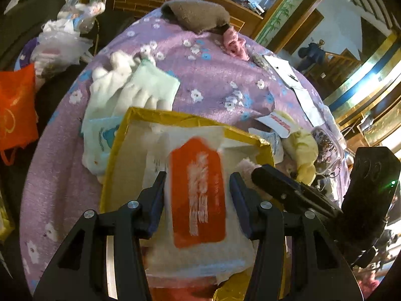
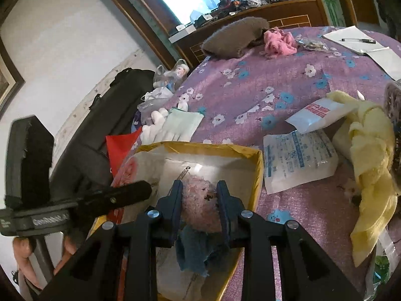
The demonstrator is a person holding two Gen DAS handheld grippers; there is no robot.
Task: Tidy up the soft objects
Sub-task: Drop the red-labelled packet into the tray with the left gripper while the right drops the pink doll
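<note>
Left-wrist view looks down over a gold-rimmed box (image 1: 117, 148) sitting on a purple flowered cloth (image 1: 213, 80). Between the fingers of the left gripper (image 1: 198, 183) lies a white packet with an orange label (image 1: 198, 190), inside the box. The jaws stand apart, one on each side of the packet, and I cannot tell whether the pads actually press on it; the picture is blurred there. Beyond the box, white gloves (image 1: 117, 80) and a pale green cloth (image 1: 155, 85) lie touching its far edge. A brown furry piece (image 1: 198, 15) and a pink one (image 1: 235, 45) rest at the far end of the cloth.

From the right-wrist view, the right gripper (image 2: 198, 195) hangs over the same box (image 2: 259, 165), its jaws partly apart with a pink fluffy item (image 2: 198, 200) squarely between them. The fluff fills the gap and touches both pads. A blue rag (image 2: 193, 250) hangs just under it, nearer the camera. To the right, outside the box, lie a printed white packet (image 2: 300, 155) and a yellow cloth (image 2: 371, 150). The left gripper's body (image 2: 32, 175) shows at the left edge, with a person's fingers (image 2: 22, 253) around its handle.
</note>
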